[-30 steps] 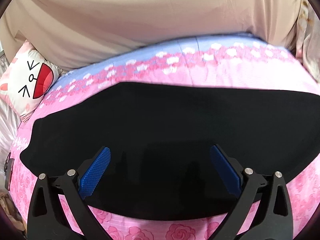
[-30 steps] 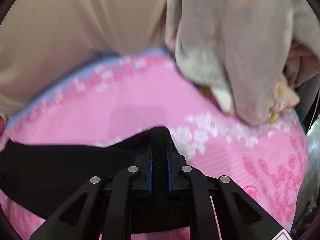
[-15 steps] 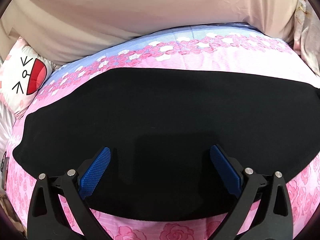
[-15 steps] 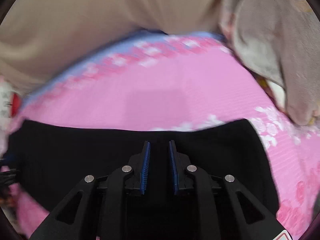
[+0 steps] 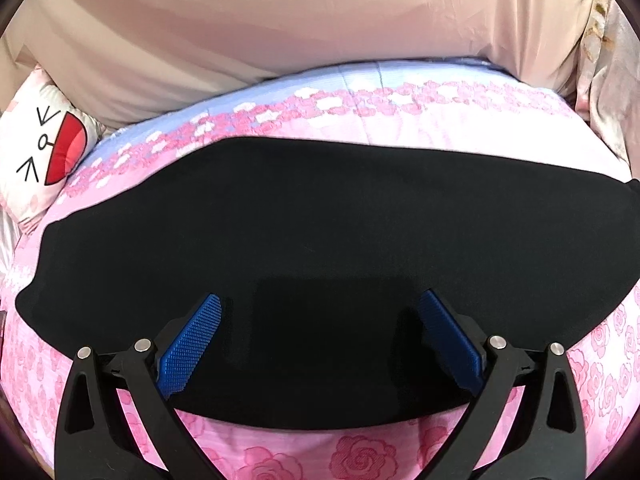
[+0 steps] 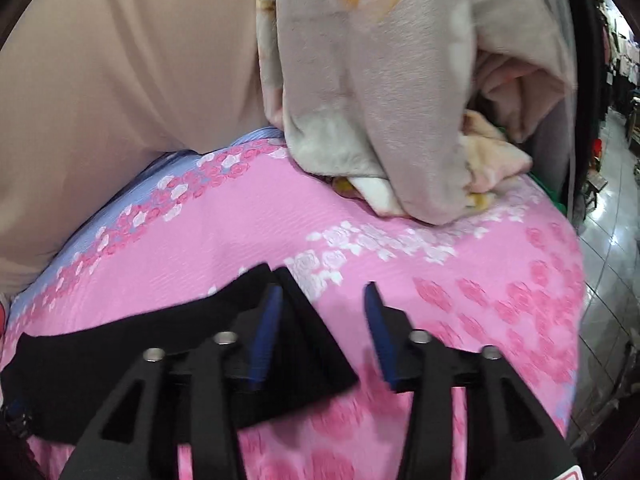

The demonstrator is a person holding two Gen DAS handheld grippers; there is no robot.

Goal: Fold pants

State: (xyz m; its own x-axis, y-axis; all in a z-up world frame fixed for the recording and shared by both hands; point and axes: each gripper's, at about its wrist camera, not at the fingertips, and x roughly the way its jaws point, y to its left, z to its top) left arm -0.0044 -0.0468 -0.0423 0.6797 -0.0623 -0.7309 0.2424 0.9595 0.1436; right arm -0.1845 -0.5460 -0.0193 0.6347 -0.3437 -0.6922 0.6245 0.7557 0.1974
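Black pants (image 5: 320, 240) on rose-print sheet (image 5: 360, 452), unlabelled.

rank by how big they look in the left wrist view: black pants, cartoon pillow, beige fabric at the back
1. black pants and beige fabric: both span the frame, too close to rank.
2. cartoon pillow: clearly smallest, partly cut off at the edge.

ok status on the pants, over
left gripper open above black pants. right gripper just opened, cloth beside one finger, not pinched. pants flat on pink bedspread; grey blanket clear of them.
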